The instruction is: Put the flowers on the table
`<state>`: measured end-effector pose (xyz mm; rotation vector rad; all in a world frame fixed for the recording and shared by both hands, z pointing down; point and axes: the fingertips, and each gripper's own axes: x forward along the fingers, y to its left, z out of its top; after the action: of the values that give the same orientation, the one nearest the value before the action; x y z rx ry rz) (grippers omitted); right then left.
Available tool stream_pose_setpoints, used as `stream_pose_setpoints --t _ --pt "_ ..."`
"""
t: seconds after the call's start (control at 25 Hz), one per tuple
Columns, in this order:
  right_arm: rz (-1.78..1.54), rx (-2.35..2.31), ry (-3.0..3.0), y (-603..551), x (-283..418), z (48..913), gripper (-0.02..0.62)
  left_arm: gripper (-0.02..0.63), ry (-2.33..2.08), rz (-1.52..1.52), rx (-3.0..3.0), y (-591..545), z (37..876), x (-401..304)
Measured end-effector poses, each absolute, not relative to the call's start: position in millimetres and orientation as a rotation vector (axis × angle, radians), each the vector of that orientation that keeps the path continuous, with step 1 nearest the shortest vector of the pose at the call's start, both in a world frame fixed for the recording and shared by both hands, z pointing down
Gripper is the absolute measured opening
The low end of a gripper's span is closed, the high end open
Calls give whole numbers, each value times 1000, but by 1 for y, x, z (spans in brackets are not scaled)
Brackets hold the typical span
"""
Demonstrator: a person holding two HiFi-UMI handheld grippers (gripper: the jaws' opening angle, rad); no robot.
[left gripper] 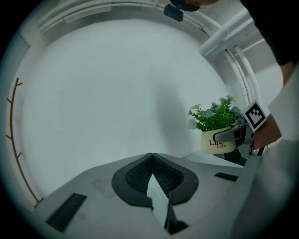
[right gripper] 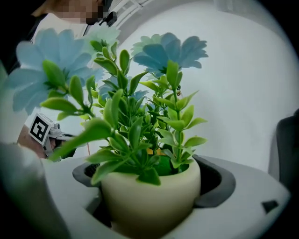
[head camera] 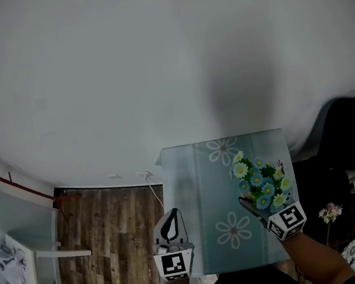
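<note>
A cream pot of blue and white artificial flowers (head camera: 261,184) hangs over the right side of the pale blue flower-print table (head camera: 195,175). My right gripper (head camera: 257,207) is shut on the pot (right gripper: 149,200), one jaw on each side of it. The left gripper view shows the same pot (left gripper: 217,141) at the right, held off the tabletop. My left gripper (head camera: 170,219) hovers at the table's left front edge, shut with nothing in it, and its black pads (left gripper: 152,175) meet in a point.
A white chair (head camera: 36,276) stands on the wood floor (head camera: 111,232) at the left. A black chair (head camera: 348,140) is at the right, with a pink flower sprig (head camera: 330,213) beside it. A white cable (head camera: 149,181) hangs by the table's left corner.
</note>
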<state>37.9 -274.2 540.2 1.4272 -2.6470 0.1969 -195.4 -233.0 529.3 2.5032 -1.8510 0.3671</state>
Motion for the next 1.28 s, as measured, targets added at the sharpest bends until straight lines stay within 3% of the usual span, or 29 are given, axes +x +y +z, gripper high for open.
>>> stream_pose_setpoints --t 1.28 --pt "296 1312 -2593 -321 21 663 566 5 -1741 449 2426 -278 619 -193"
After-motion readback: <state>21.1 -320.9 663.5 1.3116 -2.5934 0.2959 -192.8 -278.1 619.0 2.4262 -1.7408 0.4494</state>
